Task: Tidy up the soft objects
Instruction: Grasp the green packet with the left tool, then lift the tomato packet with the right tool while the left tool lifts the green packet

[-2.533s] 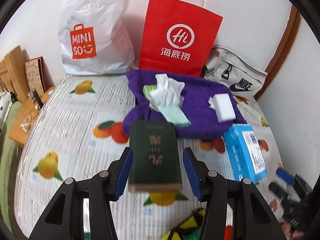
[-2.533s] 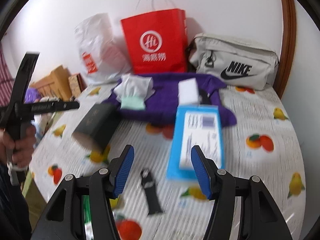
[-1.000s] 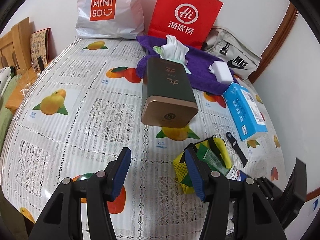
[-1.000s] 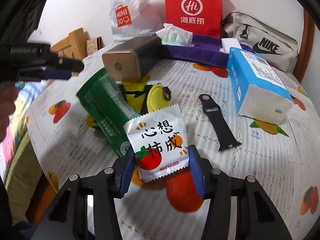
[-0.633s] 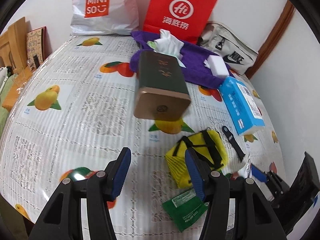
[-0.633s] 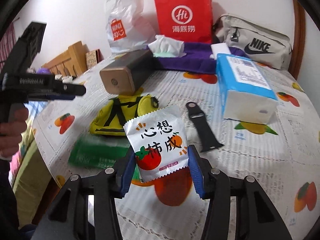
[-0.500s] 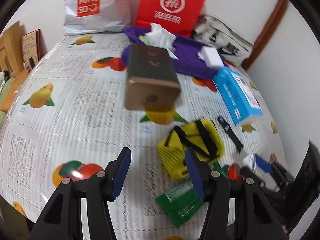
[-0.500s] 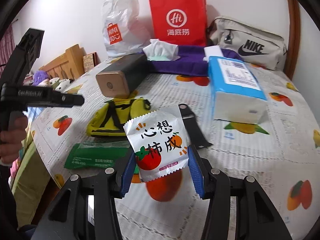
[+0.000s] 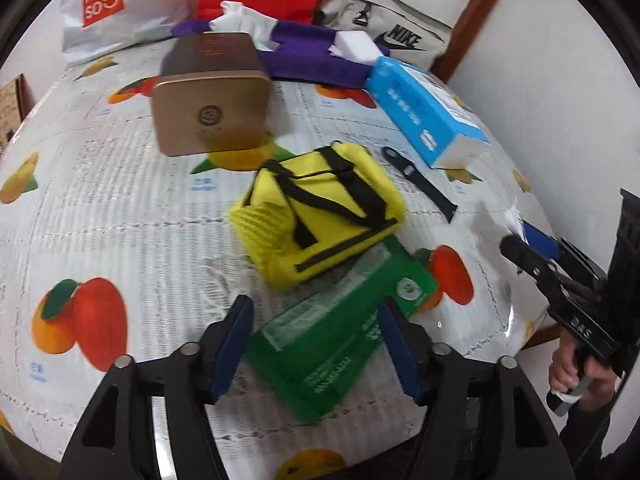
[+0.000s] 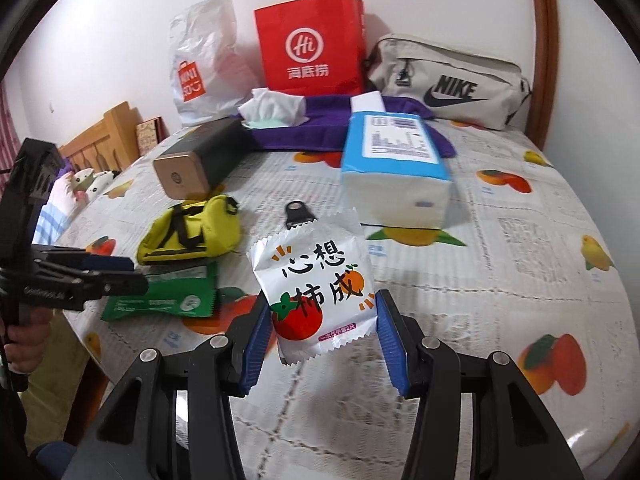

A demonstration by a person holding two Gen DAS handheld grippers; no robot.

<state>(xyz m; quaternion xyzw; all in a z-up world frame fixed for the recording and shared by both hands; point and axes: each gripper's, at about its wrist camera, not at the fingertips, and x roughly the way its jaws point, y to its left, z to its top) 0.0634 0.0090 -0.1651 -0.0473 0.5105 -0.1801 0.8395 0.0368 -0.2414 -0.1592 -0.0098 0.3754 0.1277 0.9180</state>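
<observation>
White lace-patterned cloth printed with fruit covers the table [image 9: 120, 208], whose near edge is cut off by the frame in both views. Taking the yellow pouch [image 9: 320, 212] as landmark: behind it at the wall stand a red paper bag [image 10: 310, 48], its top cropped in the left wrist view, a white plastic bag [image 10: 200, 68] and a grey belt bag [image 10: 448, 80], with a purple towel [image 10: 332, 124] in front of them carrying a tissue pack [image 10: 272, 110] and a white block [image 9: 356, 44] that the right wrist view shows only as a sliver behind the blue tissue box [image 10: 394, 160]. That box lies behind and to the right of the pouch; a dark tin with a gold end [image 9: 212, 100], blurred in the left wrist view, lies just behind the pouch on the left. A black strap [image 9: 420, 184] lies between pouch and box, and the right wrist view hides most of it behind the held packet. A green packet [image 9: 340, 332] lies just in front of the pouch, tucked partly under it. The left gripper [image 9: 316, 344] has just been opening, and its spread jaws straddle the green packet without pressing it. The right gripper [image 10: 320, 340] pinches a white snack packet [image 10: 316, 288] with a persimmon print clear of the cloth, in front of and right of the pouch; the left wrist view shows it only as a pale blur, but shows the hand [image 9: 568, 364] on the handle.
</observation>
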